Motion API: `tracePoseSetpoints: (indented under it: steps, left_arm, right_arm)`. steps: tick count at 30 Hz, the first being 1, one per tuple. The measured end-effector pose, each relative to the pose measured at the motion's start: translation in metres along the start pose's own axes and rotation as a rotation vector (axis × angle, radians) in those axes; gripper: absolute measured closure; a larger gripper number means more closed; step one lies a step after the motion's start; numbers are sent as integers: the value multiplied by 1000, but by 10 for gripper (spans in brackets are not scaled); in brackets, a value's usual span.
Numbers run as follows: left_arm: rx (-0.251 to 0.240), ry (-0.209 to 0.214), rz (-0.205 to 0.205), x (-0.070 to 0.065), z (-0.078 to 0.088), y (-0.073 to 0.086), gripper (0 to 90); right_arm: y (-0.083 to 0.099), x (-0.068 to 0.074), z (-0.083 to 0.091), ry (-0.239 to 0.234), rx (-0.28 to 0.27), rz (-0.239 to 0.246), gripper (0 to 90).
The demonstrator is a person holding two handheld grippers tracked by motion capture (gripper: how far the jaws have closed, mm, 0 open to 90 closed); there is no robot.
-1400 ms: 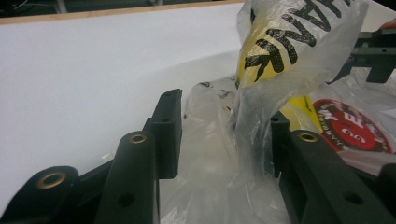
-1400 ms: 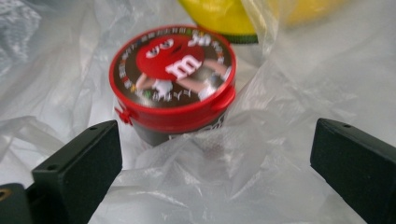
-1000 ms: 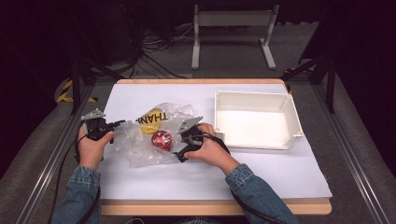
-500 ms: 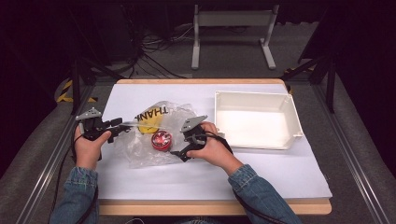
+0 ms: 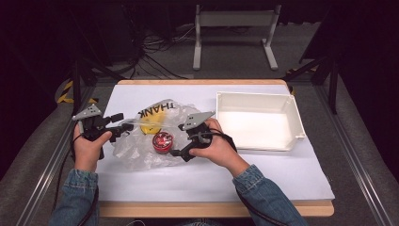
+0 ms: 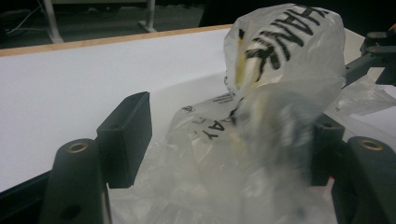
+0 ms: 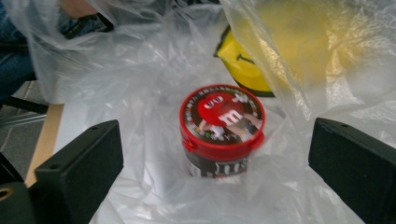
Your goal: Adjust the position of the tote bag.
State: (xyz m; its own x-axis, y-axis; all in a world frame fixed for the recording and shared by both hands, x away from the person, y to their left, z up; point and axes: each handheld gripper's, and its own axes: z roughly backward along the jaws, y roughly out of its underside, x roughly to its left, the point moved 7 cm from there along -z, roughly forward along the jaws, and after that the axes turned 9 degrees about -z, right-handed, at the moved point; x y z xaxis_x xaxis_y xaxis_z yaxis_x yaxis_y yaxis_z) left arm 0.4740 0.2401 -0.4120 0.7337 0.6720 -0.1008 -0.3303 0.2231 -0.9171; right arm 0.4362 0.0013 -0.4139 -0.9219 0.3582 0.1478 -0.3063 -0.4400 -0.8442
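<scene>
White bin (image 5: 256,123) on table (image 5: 141,92)

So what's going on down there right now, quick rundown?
Left gripper jaws just opening, plastic bag between them. Right gripper open, facing red-lidded candy tub inside the bag. Bag film drapes around the tub.

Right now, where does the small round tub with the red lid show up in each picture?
High view: red-lidded tub sits left of centre, on the clear plastic bag.
Left gripper view: hidden behind crumpled bag.
Right gripper view: centre, between the black jaws.
Shared landmark: the bag's yellow print.
</scene>
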Motion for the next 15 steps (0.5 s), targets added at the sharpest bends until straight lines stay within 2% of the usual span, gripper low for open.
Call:
tracePoseSetpoints:
  steps: [8,15]
  left_arm:
    - [8,-1,-7,-2,-2,0,326]
    - [-4,-3,-18,-4,0,-3,316]
  right_arm:
    - [-14,11,-3,-33,-55,27,94]
    - [-27,16,-4,-42,-104,40,94]
